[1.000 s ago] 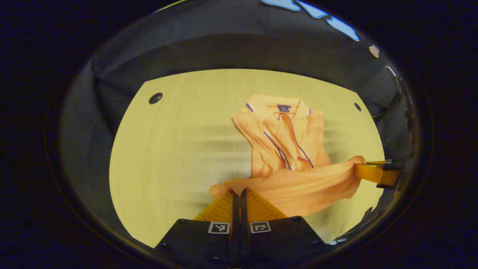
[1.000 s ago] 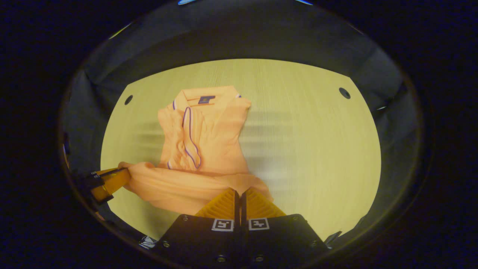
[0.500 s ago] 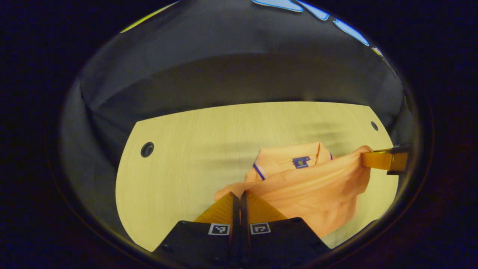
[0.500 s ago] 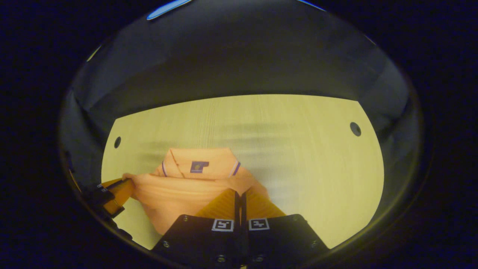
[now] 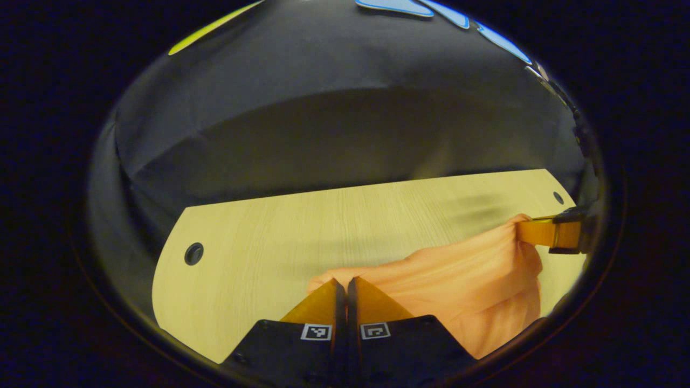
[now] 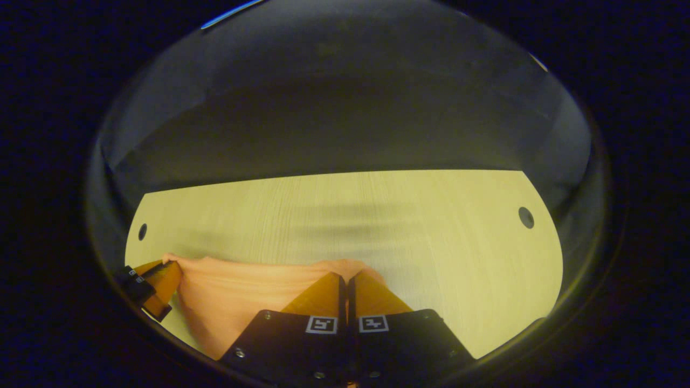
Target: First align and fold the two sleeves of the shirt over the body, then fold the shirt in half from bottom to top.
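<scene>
Two round holes are showing in your pale wooden table (image 5: 253, 237), one near each far corner, with the booth's black cloth wall (image 5: 323, 108) rising behind it. You are pinching the orange shirt (image 5: 458, 280) at both corners of its lifted edge: your left gripper (image 5: 342, 282) is clamped on one, your right gripper (image 6: 345, 277) on the other. Left gripper view is catching the cloth draping down toward the table.

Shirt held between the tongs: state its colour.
The shirt is plain light orange, shown best in the left gripper view.
</scene>
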The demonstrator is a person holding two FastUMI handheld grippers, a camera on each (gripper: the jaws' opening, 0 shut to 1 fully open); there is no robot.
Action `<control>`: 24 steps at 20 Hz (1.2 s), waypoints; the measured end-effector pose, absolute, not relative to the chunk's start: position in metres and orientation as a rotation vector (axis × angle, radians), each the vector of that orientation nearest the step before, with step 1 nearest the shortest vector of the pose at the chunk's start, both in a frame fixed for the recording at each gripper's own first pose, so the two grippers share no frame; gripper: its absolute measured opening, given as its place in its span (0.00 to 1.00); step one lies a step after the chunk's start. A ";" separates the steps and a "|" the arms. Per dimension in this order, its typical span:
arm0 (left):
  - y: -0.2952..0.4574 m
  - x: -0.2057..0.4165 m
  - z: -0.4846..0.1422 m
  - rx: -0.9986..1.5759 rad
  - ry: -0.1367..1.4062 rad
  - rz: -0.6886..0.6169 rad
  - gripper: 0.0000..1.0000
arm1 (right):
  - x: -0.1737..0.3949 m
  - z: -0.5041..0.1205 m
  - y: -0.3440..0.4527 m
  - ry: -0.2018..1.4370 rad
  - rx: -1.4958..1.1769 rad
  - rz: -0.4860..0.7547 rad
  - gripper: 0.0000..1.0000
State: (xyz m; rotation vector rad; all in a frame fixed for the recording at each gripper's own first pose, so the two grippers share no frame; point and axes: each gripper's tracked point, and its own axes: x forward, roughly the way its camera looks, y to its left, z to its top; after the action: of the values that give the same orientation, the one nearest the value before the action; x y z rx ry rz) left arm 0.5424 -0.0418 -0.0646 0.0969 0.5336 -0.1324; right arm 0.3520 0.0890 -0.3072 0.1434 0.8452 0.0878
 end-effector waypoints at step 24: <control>-0.033 0.543 -0.076 0.129 0.500 -0.102 0.26 | 0.353 -0.304 0.086 0.792 0.090 0.097 0.06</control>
State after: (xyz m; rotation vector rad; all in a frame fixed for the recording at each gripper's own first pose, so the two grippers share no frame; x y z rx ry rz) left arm 0.5433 -0.0328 -0.0762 0.1292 0.5001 -0.1022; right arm 0.3534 0.0864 -0.3045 0.0902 0.7916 0.0966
